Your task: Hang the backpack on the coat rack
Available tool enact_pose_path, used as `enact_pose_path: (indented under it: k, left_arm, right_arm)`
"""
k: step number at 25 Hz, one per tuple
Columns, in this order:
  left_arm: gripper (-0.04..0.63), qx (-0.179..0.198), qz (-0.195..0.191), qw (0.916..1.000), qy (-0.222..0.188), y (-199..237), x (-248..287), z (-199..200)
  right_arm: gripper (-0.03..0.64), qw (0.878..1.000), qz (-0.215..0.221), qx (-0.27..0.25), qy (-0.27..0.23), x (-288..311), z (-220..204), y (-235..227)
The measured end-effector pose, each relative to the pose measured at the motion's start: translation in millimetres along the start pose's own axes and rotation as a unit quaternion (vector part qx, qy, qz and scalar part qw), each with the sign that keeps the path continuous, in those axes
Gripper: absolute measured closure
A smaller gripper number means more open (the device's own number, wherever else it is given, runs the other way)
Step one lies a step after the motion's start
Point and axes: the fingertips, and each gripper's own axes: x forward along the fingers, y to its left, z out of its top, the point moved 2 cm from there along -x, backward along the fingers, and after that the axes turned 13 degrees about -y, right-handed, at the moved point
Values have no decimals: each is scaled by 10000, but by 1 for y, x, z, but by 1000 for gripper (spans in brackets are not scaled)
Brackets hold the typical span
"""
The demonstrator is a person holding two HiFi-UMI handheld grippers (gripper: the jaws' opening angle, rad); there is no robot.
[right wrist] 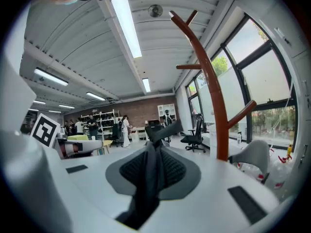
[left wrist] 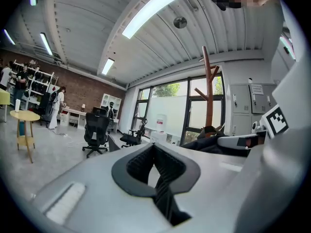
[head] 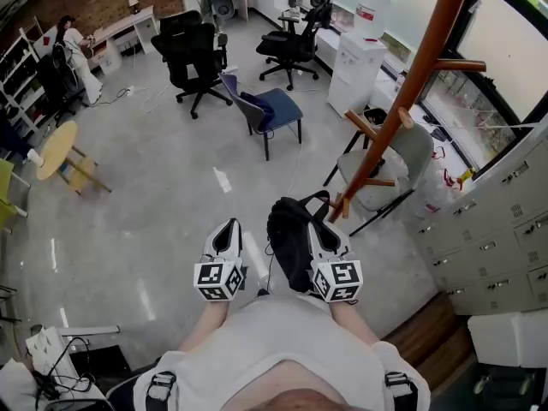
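Note:
A black backpack [head: 289,238] hangs at my right gripper [head: 318,228], between my two grippers. In the right gripper view its black strap [right wrist: 148,178] runs up through the jaws, and my right gripper [right wrist: 150,171] is shut on it. The brown wooden coat rack [head: 402,110] leans across the upper right of the head view, just ahead of the backpack; its pole and pegs [right wrist: 214,96] stand close on the right. My left gripper [head: 227,225] is level beside the bag, its pads together with nothing between them [left wrist: 156,166]. The rack [left wrist: 209,91] shows beyond the bag [left wrist: 214,141].
A grey chair [head: 411,157] stands at the rack's foot, a blue chair [head: 270,110] and black office chairs [head: 193,54] farther off. Grey lockers [head: 497,229] line the right wall. A white water dispenser [head: 355,71] and a round yellow table [head: 56,148] stand apart. People are at the far shelves.

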Motion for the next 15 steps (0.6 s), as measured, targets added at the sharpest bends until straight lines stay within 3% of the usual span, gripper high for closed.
enact_pose_path:
  k: [6, 15]
  left_arm:
    - [584, -53, -204, 9997, 107, 33, 39, -7]
    - [584, -112, -70, 9998, 160, 25, 58, -16]
  right_arm:
    - [561, 9998, -196, -23, 37, 44, -8, 1]
    - [561, 9995, 55, 7, 323, 63, -21, -9]
